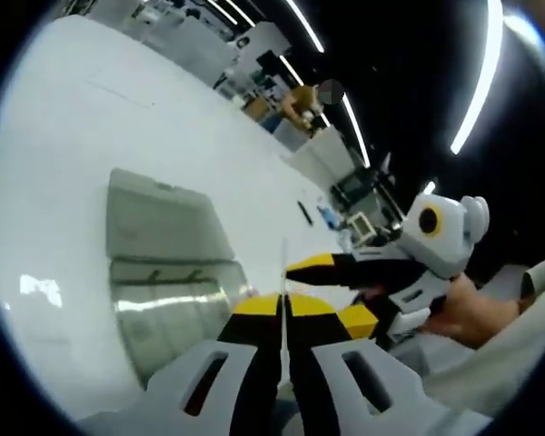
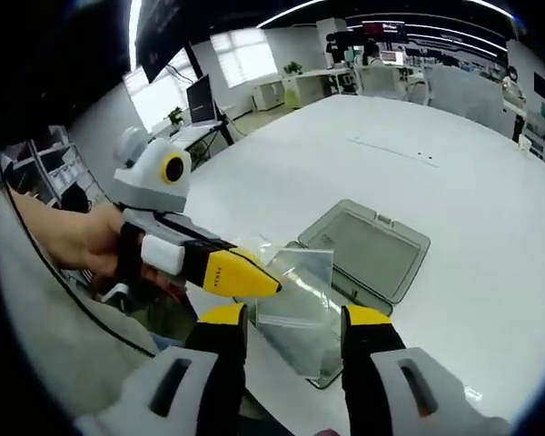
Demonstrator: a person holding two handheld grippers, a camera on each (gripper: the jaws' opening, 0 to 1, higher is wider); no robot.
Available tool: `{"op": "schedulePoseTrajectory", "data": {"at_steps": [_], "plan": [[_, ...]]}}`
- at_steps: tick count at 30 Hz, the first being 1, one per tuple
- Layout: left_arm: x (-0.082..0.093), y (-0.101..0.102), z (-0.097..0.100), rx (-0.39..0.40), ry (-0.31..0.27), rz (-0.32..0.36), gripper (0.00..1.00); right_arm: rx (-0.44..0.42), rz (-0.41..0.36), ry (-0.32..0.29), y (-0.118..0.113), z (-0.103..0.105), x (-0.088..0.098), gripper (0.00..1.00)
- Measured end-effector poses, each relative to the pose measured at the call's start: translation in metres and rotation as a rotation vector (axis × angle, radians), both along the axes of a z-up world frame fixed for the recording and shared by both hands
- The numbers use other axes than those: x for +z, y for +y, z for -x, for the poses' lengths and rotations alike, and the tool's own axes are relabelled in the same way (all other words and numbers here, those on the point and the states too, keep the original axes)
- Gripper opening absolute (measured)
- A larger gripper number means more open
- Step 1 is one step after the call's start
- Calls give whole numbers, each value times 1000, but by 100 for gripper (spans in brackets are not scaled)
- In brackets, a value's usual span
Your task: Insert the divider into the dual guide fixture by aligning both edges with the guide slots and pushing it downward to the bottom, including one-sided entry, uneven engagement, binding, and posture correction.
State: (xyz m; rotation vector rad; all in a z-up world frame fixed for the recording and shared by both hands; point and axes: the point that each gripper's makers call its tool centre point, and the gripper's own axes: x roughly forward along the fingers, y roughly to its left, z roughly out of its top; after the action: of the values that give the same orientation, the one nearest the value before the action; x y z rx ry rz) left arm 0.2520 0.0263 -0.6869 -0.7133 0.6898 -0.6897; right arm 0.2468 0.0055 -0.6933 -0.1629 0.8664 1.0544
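My left gripper is shut on the divider, a thin clear plate I see edge-on as a pale line between its yellow tips. In the right gripper view the left gripper comes in from the left and holds the same clear divider tilted above the fixture, a clear plastic box with its grey lid lying open behind it. My right gripper stands open, a jaw on either side of the divider's lower part. The fixture's body and its lid lie left of my left jaws.
The white table spreads wide around the box. A person's hand and pale sleeve are at the left. Desks, monitors and shelves stand beyond the table's far edge.
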Motion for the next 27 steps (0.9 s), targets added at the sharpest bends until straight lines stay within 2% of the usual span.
{"op": "schedulePoseTrajectory", "data": {"at_steps": [11, 17, 27], "plan": [[5, 1, 2, -39, -32, 4, 0, 45, -35, 28, -9, -8, 1, 36], [10, 1, 3, -63, -50, 2, 0, 71, -81, 45, -11, -10, 5, 36], [20, 0, 6, -102, -80, 19, 0, 142, -144, 98, -10, 0, 9, 36]]}}
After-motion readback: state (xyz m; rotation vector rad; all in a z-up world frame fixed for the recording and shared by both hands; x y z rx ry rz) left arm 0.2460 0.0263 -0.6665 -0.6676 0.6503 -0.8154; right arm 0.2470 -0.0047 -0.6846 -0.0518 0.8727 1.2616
